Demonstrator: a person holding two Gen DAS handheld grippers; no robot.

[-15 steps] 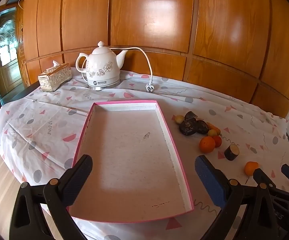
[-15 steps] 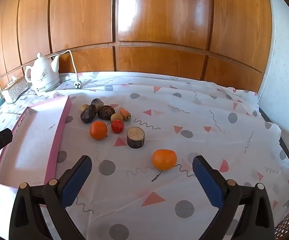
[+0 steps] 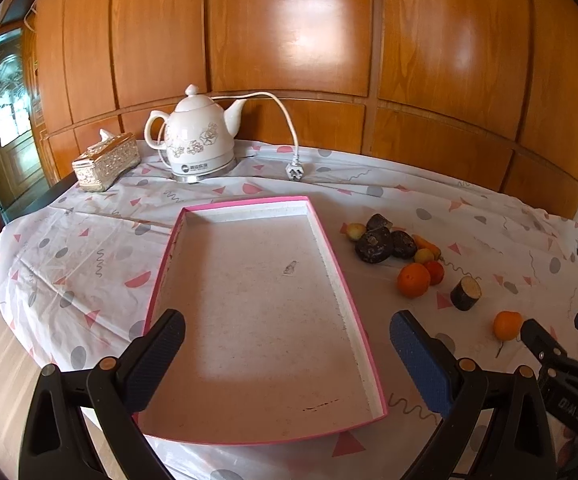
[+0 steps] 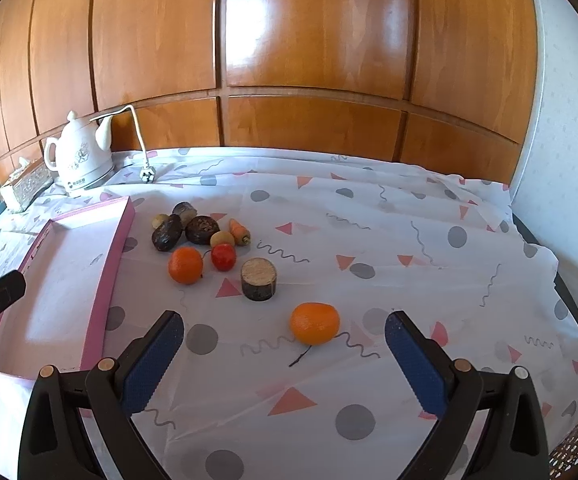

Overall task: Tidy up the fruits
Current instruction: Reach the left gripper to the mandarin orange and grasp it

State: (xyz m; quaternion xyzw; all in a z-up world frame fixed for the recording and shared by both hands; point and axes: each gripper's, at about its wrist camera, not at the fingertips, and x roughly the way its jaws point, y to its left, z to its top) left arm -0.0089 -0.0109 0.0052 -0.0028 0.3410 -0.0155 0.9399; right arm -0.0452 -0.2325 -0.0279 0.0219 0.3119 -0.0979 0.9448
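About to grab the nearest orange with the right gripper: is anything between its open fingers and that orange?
Nothing visible. The right gripper is open, and the near orange lies alone on bare tablecloth just ahead of it. The wooden stub sits farther back, apart from it.

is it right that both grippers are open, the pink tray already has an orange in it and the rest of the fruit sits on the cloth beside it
Not quite. The pink tray holds nothing yet, as the left wrist view shows. Both oranges lie on the cloth. The left gripper and right gripper are indeed open.
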